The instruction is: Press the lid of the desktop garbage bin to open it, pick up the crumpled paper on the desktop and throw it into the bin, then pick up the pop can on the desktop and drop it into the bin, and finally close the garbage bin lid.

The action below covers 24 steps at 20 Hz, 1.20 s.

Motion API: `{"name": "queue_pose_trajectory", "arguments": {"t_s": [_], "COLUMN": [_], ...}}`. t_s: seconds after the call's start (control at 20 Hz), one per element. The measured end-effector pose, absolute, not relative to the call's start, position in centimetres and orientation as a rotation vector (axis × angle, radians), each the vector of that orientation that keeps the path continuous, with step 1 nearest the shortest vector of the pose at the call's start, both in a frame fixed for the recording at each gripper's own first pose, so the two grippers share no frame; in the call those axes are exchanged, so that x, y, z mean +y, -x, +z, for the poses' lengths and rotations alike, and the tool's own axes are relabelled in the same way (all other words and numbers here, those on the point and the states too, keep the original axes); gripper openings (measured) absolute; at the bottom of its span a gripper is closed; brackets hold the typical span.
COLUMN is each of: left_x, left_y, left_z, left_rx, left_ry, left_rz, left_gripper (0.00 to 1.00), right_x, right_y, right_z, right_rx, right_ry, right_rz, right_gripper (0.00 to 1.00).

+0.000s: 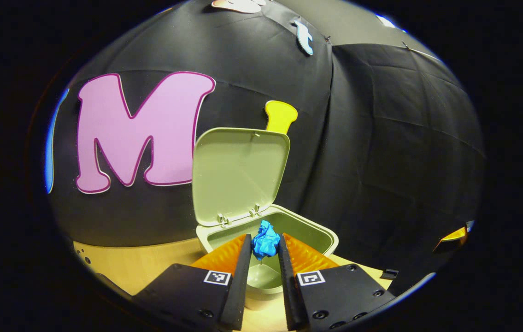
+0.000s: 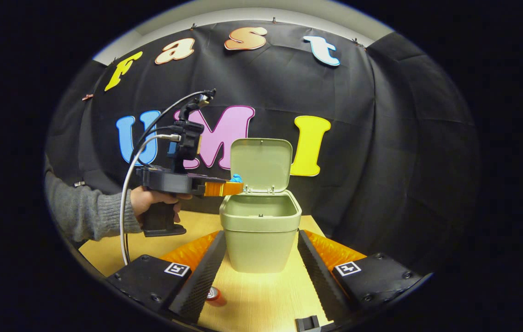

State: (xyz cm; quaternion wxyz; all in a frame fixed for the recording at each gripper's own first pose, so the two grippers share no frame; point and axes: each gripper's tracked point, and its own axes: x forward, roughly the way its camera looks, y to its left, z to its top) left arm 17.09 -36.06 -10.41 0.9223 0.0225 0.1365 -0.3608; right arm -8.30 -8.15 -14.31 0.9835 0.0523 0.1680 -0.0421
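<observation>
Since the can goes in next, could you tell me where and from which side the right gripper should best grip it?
The can seems to lie on its side just before the open right gripper, half hidden by a finger. Probably come from above and close across its round body, not its ends.

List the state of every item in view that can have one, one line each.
bin lid: open, standing upright at the back.
garbage bin: upright on the table, inside looks empty.
crumpled paper: held over the bin's opening.
left gripper: shut on the paper.
right gripper: open, holds nothing.
pop can: on the table near the right gripper.
</observation>
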Motion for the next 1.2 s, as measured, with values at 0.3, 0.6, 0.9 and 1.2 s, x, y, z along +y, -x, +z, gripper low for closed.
{"name": "queue_pose_trajectory", "arguments": {"t_s": [0.3, 0.6, 0.9, 1.2], "left_x": [-37.0, -37.5, -36.5, -33.2], "left_y": [-18.4, -18.5, -18.7, -17.4], "left_z": [-12.2, -13.0, -12.8, -9.7], "left_rx": [0.311, 0.338, 0.328, 0.261], "left_ry": [-0.077, -0.076, -0.07, -0.028], "left_rz": [-0.734, -0.748, -0.715, -0.674], "left_gripper": [0.4, 0.59, 0.98, 0.98], "right_x": [-9.8, -10.1, -9.6, -8.1], "right_y": [8.9, 8.5, 8.5, 8.2], "right_z": [-14.6, -14.4, -14.8, -15.2], "right_rx": [0.342, 0.341, 0.349, 0.36], "right_ry": [-0.115, -0.116, -0.125, -0.142], "right_rz": [-0.13, -0.139, -0.125, -0.083], "right_gripper": [0.98, 0.98, 0.98, 0.98]}}
